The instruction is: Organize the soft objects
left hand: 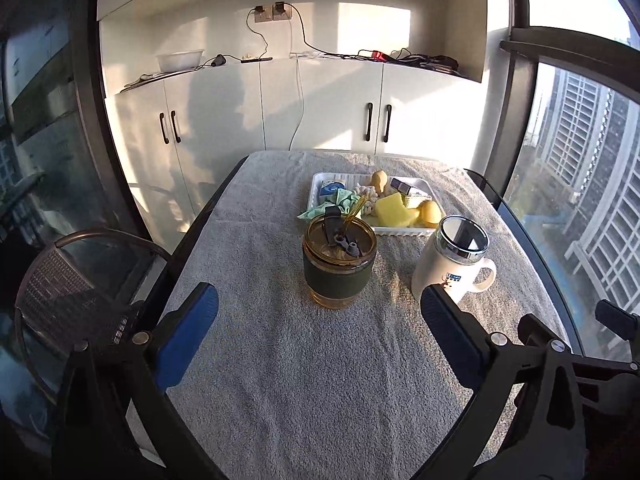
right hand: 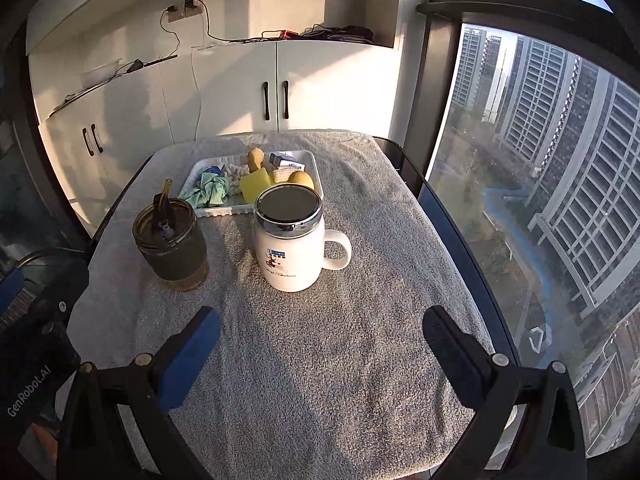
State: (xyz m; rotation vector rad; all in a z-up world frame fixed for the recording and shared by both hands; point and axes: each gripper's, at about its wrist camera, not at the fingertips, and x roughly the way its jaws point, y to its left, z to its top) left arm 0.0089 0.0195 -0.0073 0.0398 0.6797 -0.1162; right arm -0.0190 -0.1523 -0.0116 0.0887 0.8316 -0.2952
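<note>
A white tray (right hand: 316,168) at the far end of the towel-covered table holds the soft things crowded together: a crumpled mint-green cloth (right hand: 210,193) at its left, a yellow sponge (right hand: 255,186) in the middle, a knobbly cream piece (right hand: 236,172) between them. Two rounded yellow-tan lumps (right hand: 301,179) lie at the right.

The near bench (right hand: 304,360) lies open. A tumbler (right hand: 172,248) and mug (right hand: 290,248) stand side by side, blocking the tray (right hand: 316,168) behind them.
</note>
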